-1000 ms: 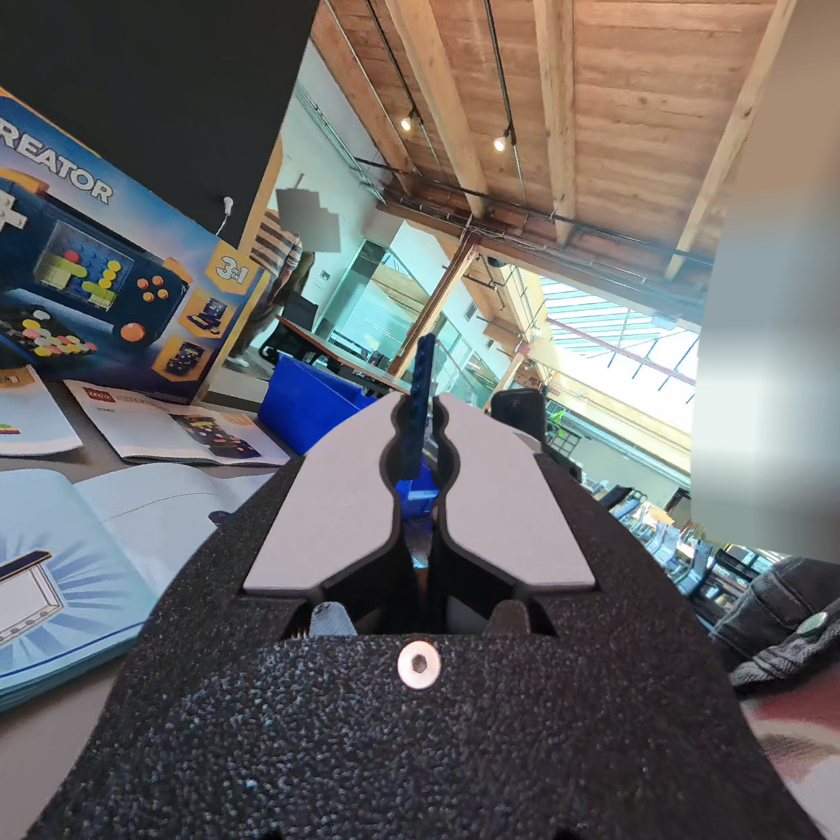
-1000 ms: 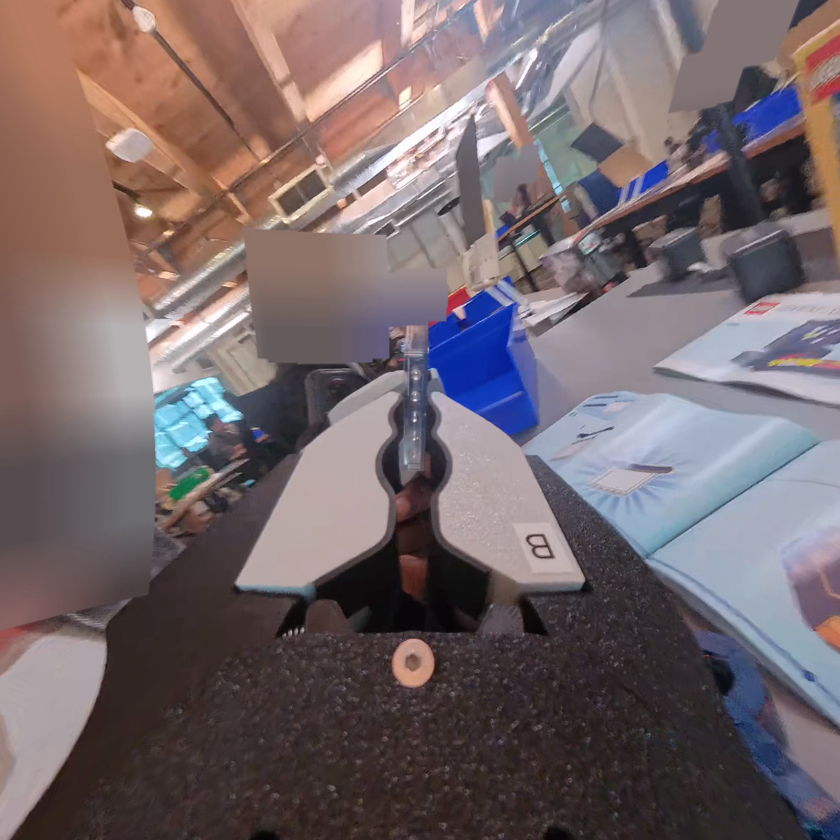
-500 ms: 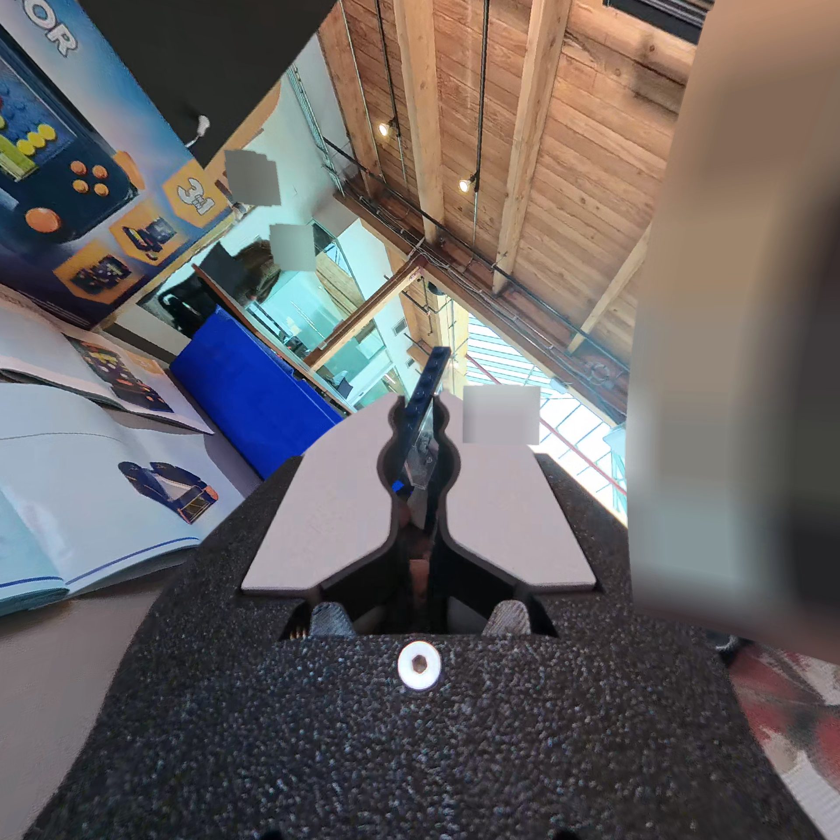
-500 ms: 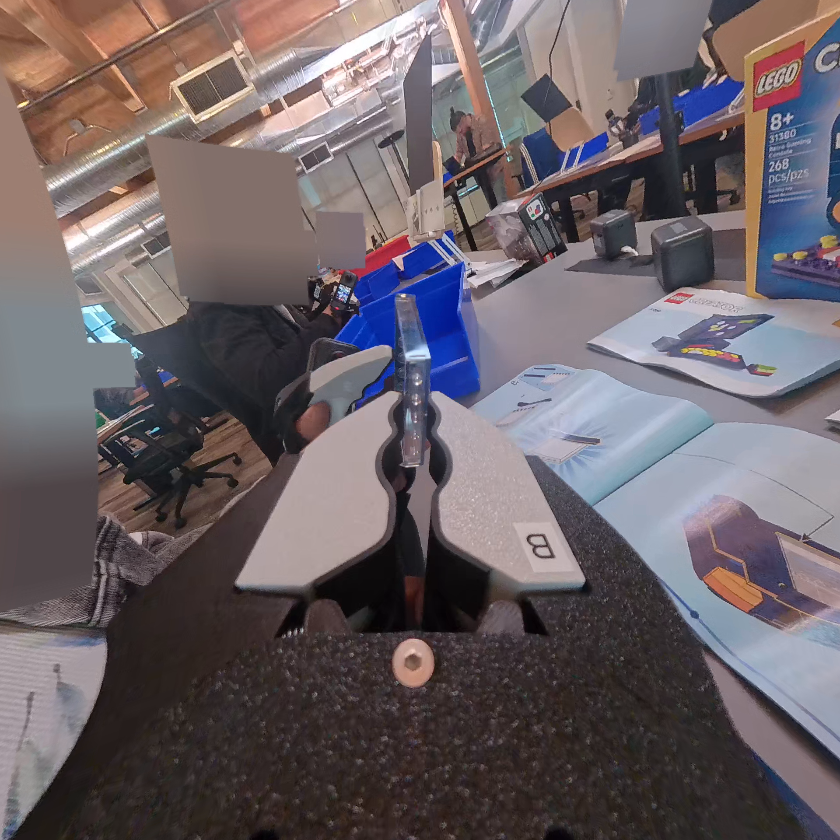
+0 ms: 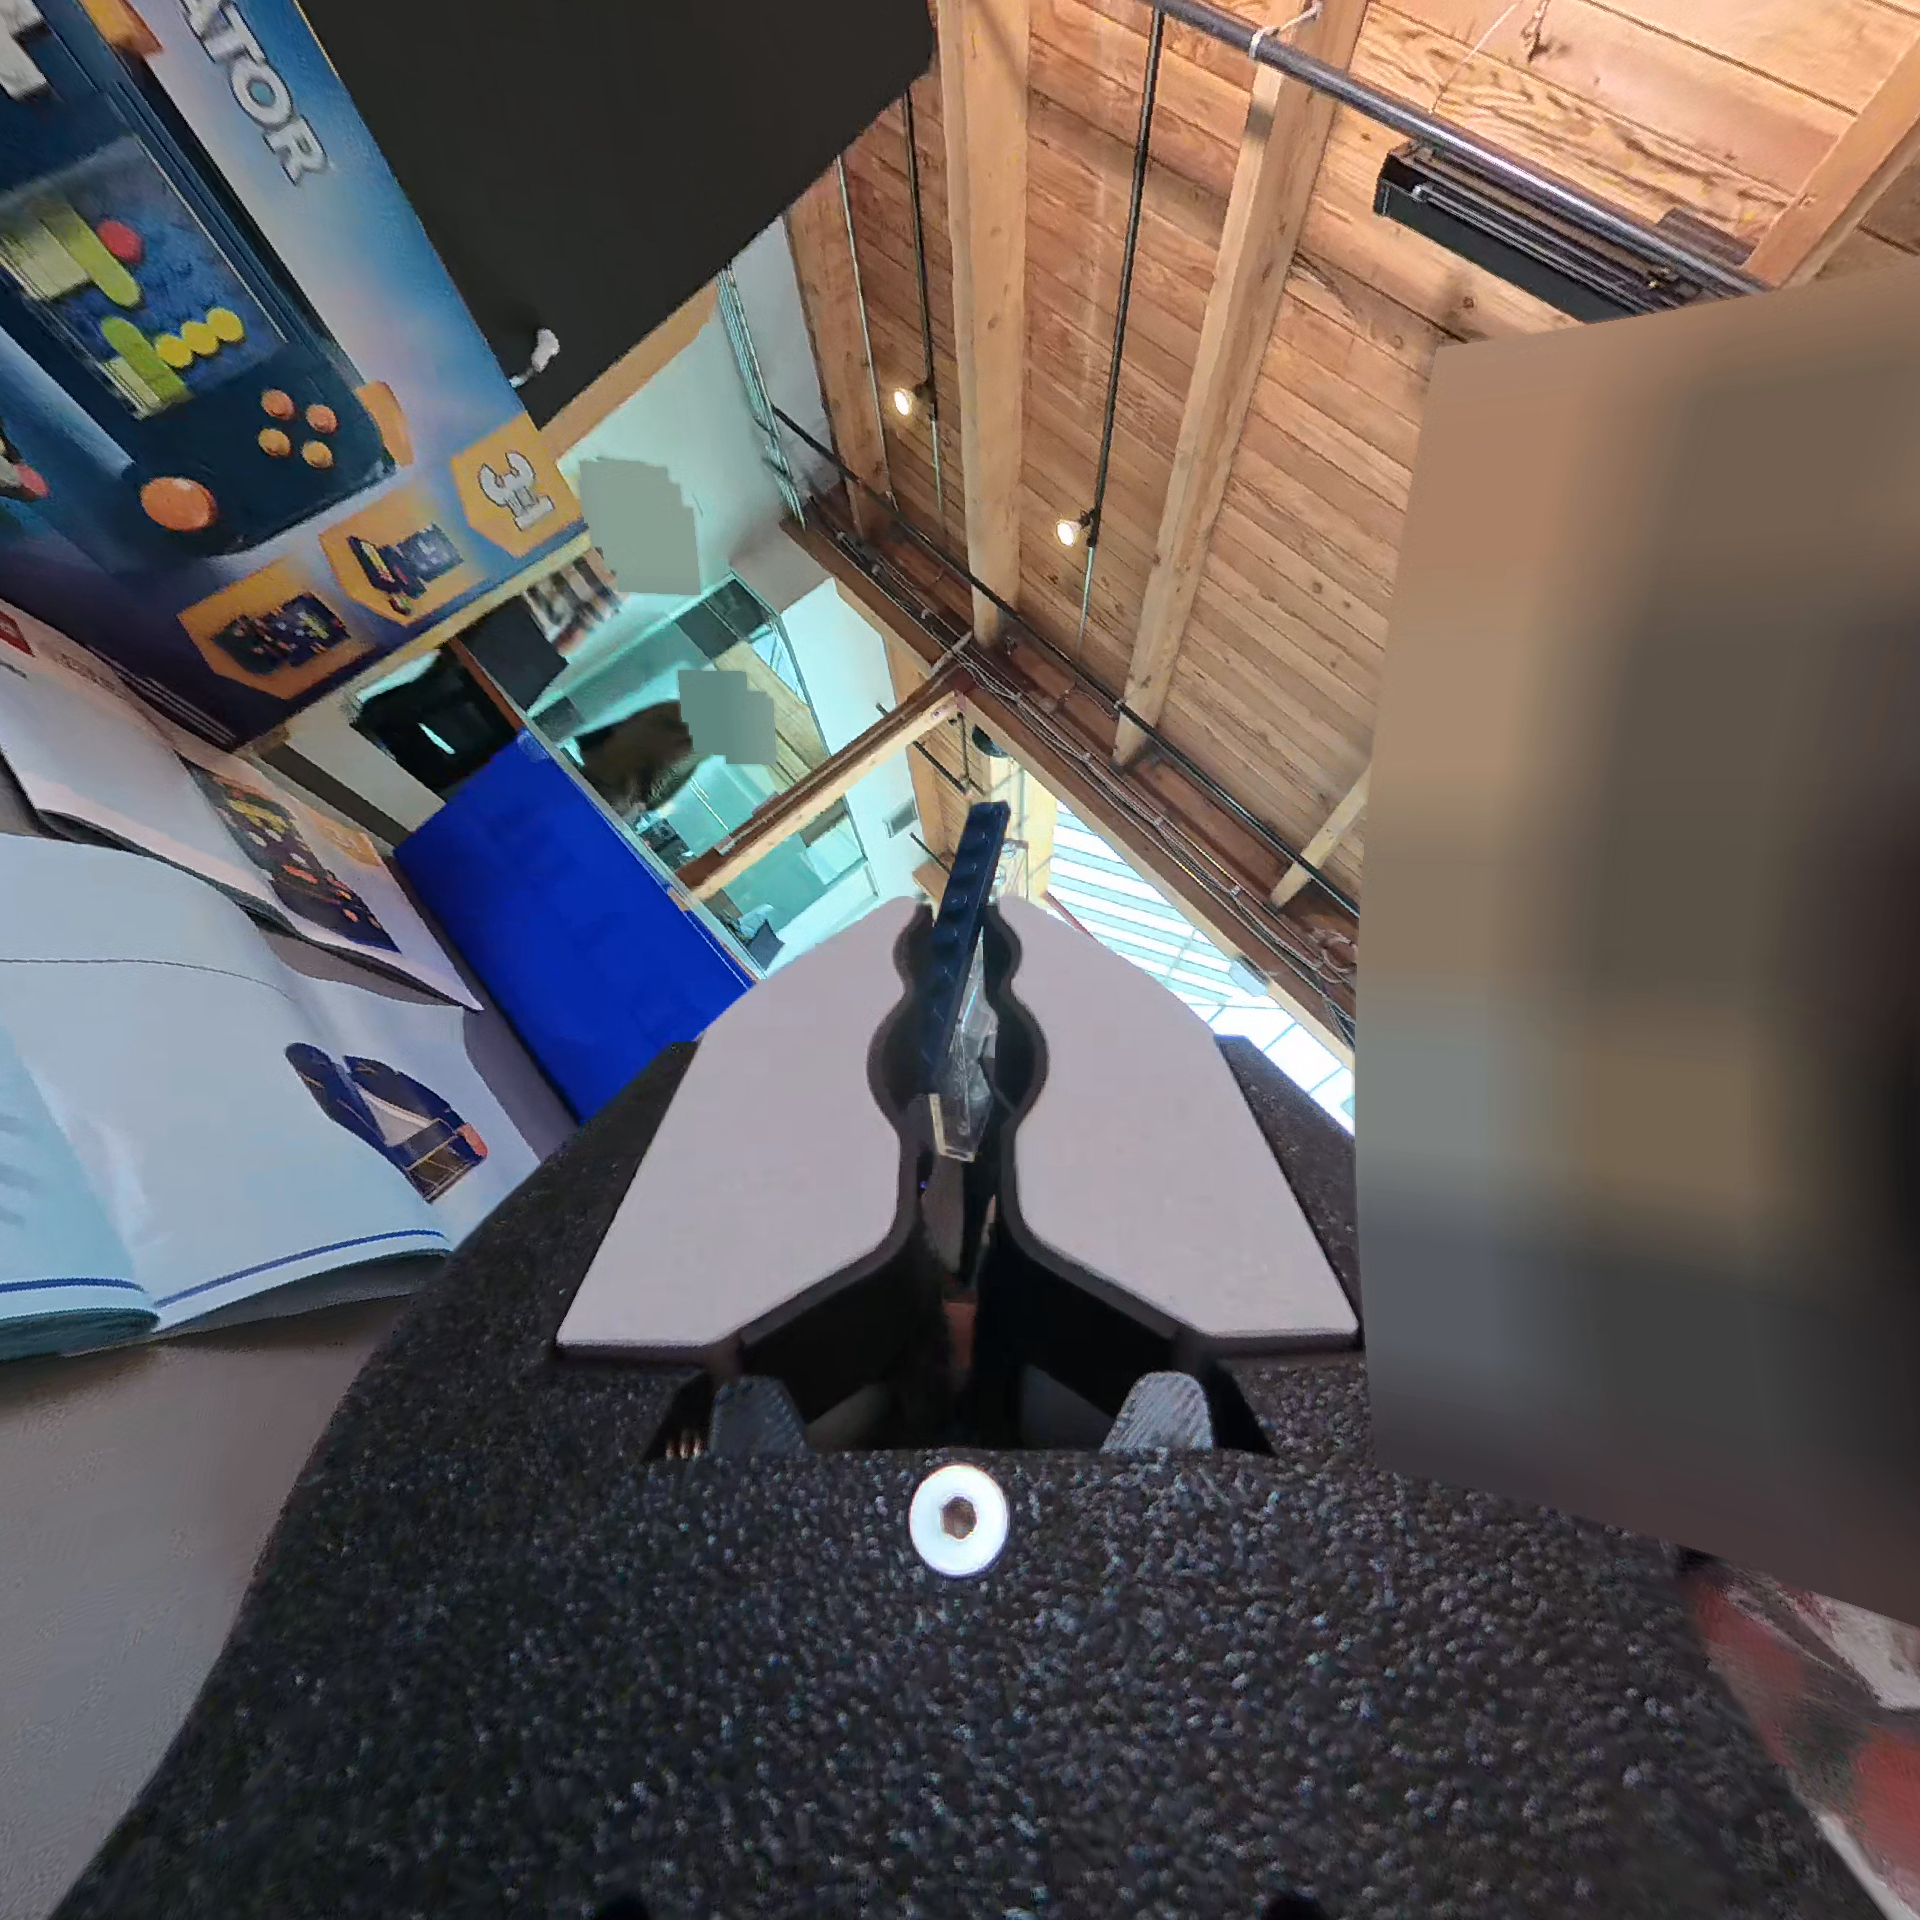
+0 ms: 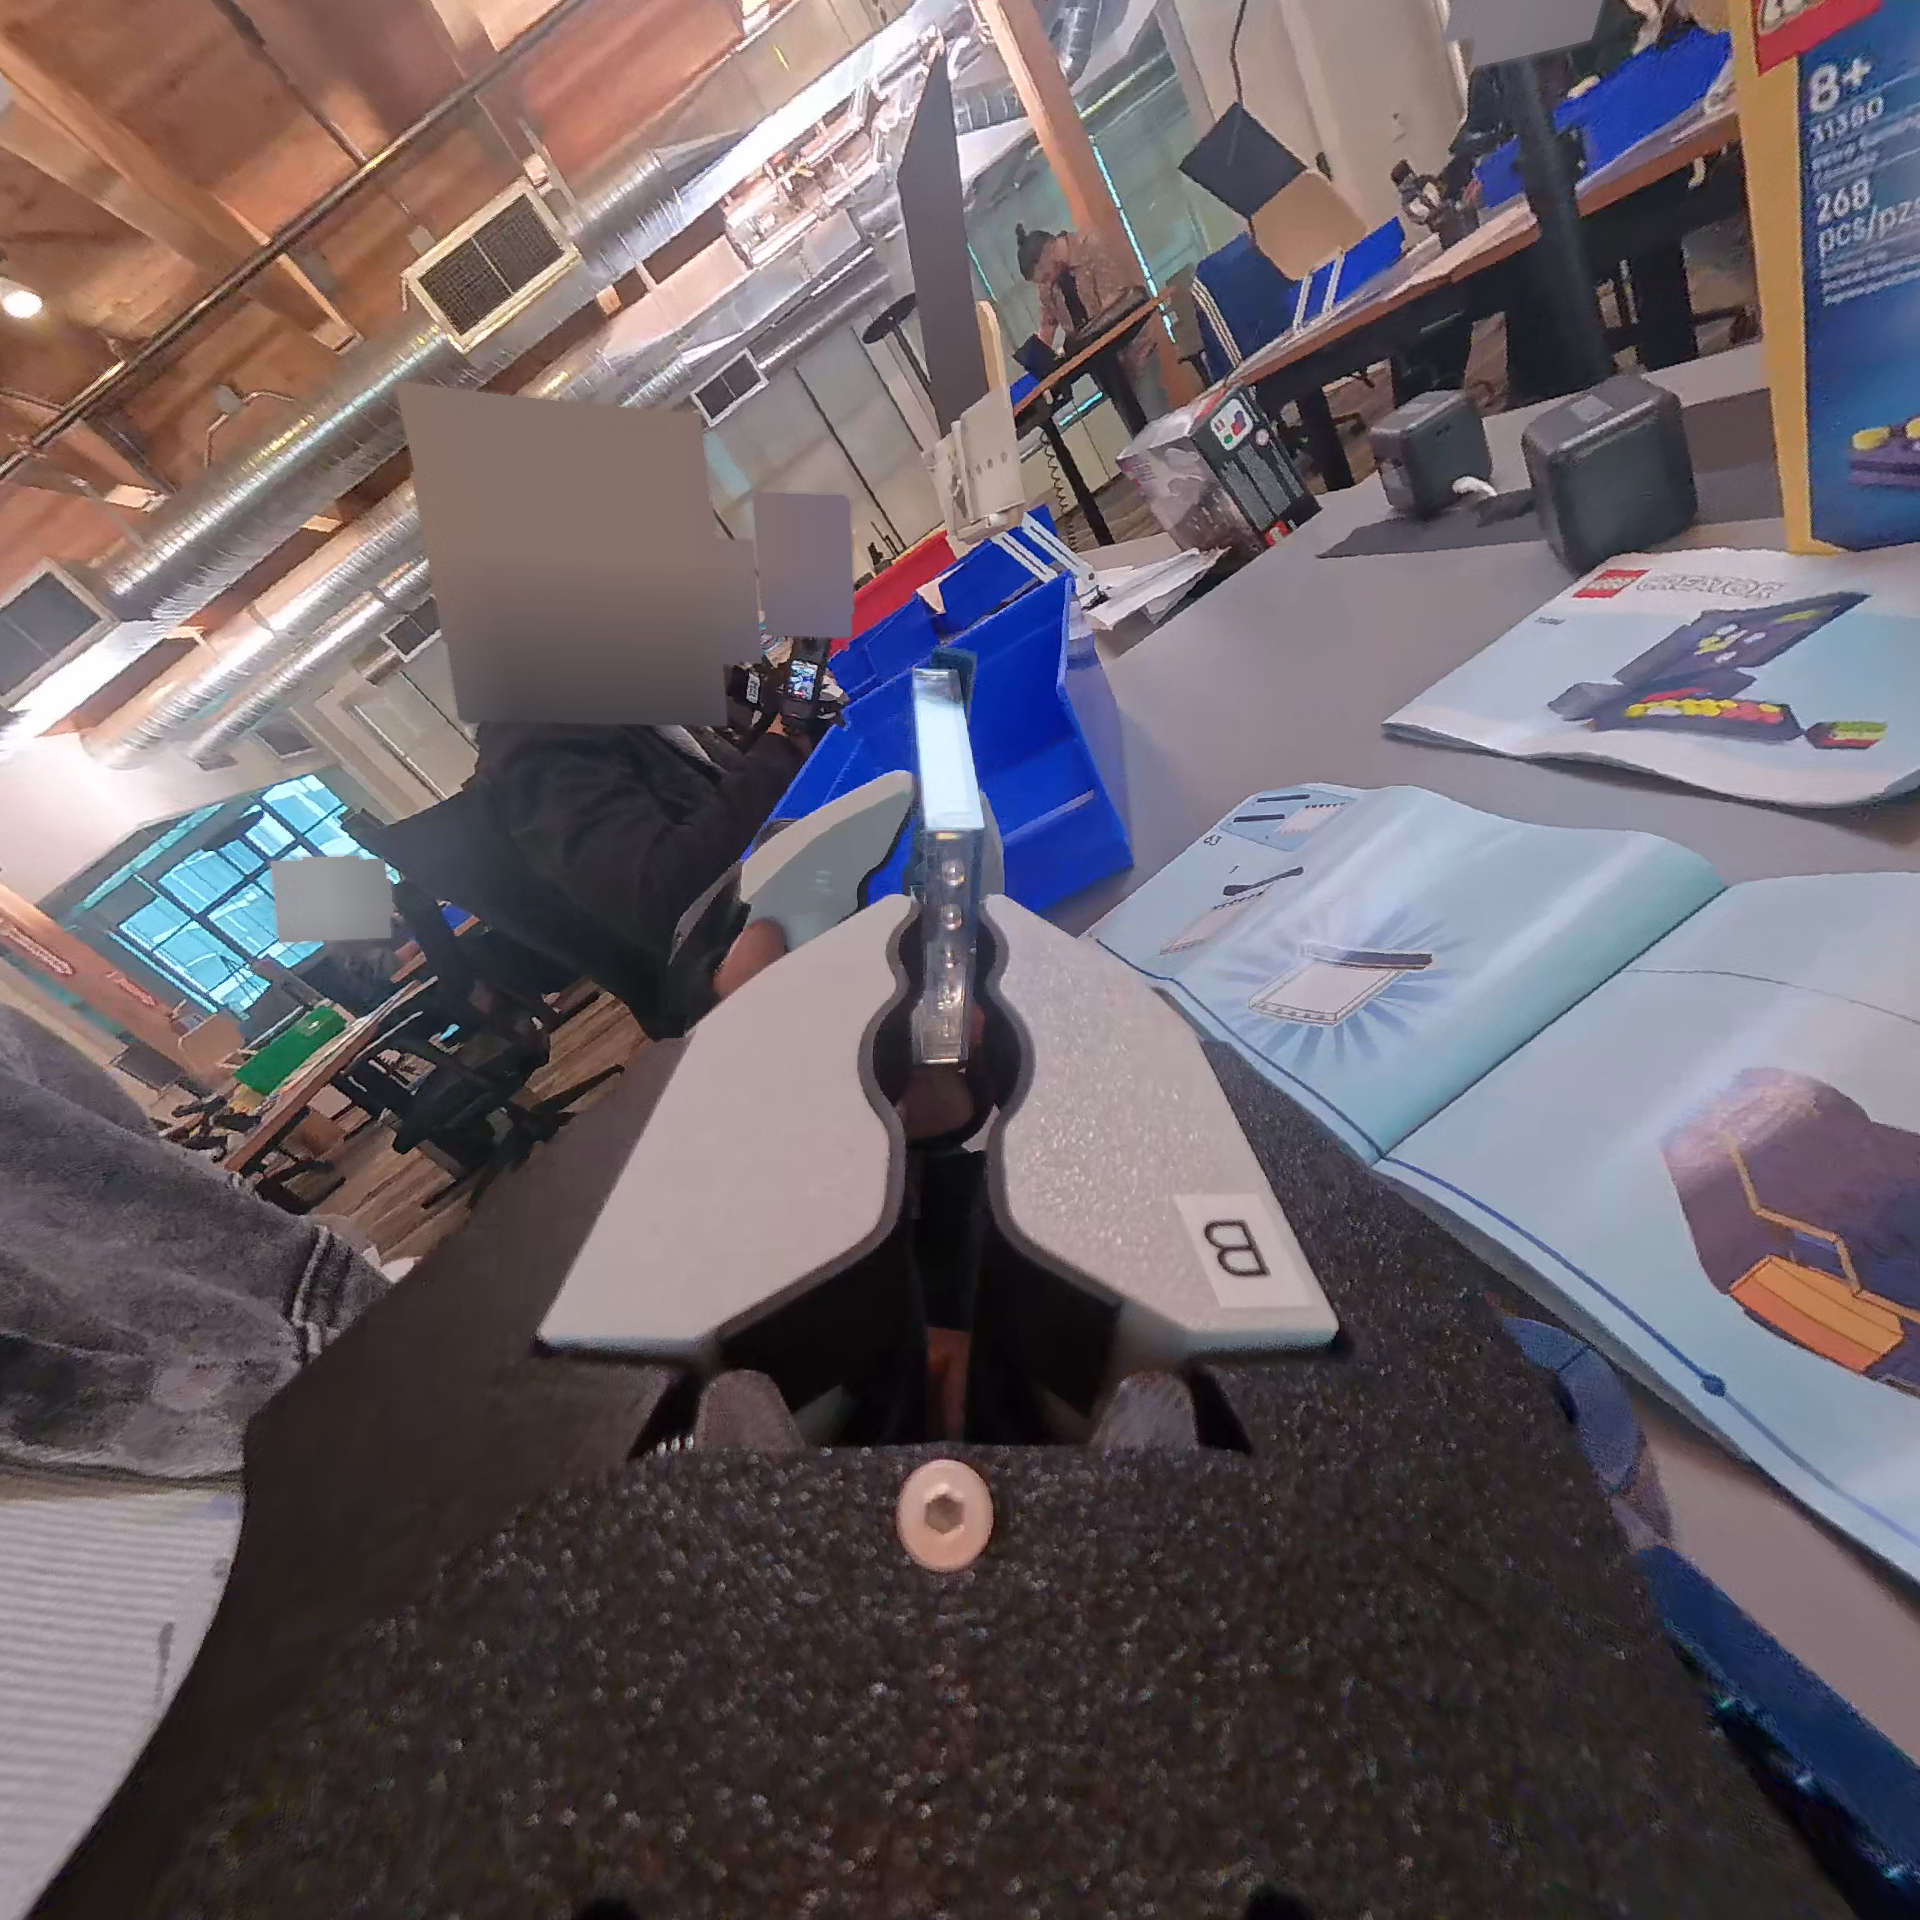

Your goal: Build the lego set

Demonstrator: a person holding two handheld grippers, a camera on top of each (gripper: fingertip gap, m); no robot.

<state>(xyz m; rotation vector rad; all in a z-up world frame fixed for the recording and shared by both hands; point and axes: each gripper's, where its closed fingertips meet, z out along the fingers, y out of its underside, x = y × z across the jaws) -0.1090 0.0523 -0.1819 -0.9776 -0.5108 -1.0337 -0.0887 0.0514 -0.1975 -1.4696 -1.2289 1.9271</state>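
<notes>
In the left wrist view my left gripper (image 5: pixel 958 920) is shut on a thin dark blue plate (image 5: pixel 971 883) that stands on edge and sticks out past the tips, tilted up toward the ceiling. A clear piece (image 5: pixel 971 1091) lies against the plate's right side, between the jaws. In the right wrist view my right gripper (image 6: pixel 945 909) is shut on that clear panel (image 6: pixel 943 810), held on edge. A sliver of the dark blue plate (image 6: pixel 964 661) shows at its far end. A grey finger of the left gripper (image 6: pixel 821 857) sits just left of the panel.
An open instruction booklet (image 6: pixel 1558 987) lies on the grey table (image 6: pixel 1299 644), with a second booklet (image 6: pixel 1683 686) and the set's box (image 6: pixel 1839 260) behind. A blue bin (image 6: pixel 1029 748) stands ahead. Two grey cubes (image 6: pixel 1605 483) sit farther back. A seated person in black (image 6: pixel 603 831) is at left. The tips of both grippers are at nearly the same place.
The two grippers came together. The clear panel now lies against the blue plate inside the left jaws. The left gripper tilted further up and the right one levelled out toward the table.
</notes>
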